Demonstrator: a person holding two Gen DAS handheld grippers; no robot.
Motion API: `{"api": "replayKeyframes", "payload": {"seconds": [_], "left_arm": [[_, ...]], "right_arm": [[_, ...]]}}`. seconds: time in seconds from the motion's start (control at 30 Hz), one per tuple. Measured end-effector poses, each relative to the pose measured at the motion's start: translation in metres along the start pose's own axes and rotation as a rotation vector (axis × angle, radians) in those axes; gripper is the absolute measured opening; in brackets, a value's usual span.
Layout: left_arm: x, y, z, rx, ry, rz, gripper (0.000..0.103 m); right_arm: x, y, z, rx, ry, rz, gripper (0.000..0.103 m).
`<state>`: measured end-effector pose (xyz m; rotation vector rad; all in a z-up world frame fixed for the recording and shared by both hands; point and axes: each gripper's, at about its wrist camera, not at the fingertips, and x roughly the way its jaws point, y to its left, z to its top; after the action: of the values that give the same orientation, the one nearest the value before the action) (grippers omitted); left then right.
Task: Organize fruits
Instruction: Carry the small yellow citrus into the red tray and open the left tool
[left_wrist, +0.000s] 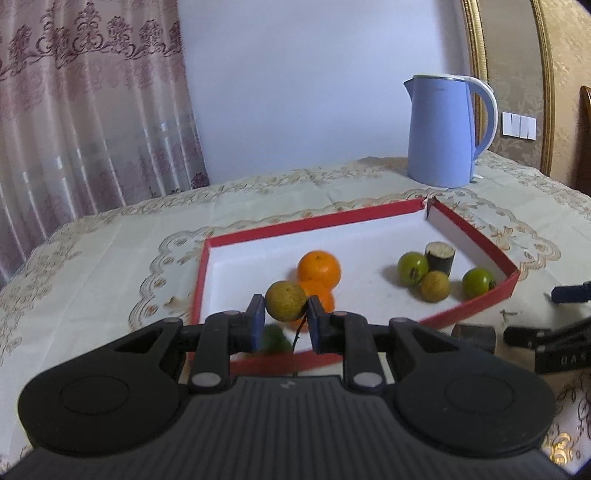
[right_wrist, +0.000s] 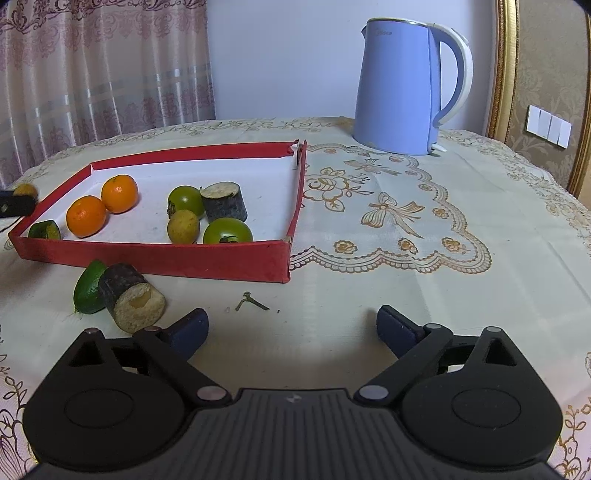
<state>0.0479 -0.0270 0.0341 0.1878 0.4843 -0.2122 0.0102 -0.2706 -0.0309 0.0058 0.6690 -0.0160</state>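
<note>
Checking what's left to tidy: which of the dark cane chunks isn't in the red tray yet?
The cane chunk lying on its side on the tablecloth in front of the red tray; the other stands upright inside.

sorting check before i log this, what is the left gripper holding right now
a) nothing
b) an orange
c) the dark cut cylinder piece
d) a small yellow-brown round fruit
d: in the left wrist view the left gripper has its pads pressed on either side of a small yellow-brown round fruit, held in front of the red tray.

Tray (right_wrist: 166, 258) on bench (right_wrist: 406, 295), kettle (right_wrist: 399, 88) behind-right. 2 oranges (right_wrist: 86, 216) left inside. Sugarcane piece (right_wrist: 131, 295), lime (right_wrist: 88, 291) before tray.
</note>
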Motion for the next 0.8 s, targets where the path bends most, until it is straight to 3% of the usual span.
{"api": "replayKeyframes", "payload": {"seconds": [0.4,0.63,0.8], "left_arm": [[0.065,-0.022,0.029,0.000,0.042,-0.041,0.022],[0.093,-0.036,0.035,0.046,0.015,-0.017,0.022],[0.112,-0.039,0.046,0.026,0.030,-0.012,0.022]], "right_arm": [[0.000,0.000,0.000,0.000,0.001,0.004,0.100],[0.000,-0.001,0.000,0.001,0.001,0.004,0.100],[0.000,0.000,0.000,0.001,0.002,0.005,0.101]]}}
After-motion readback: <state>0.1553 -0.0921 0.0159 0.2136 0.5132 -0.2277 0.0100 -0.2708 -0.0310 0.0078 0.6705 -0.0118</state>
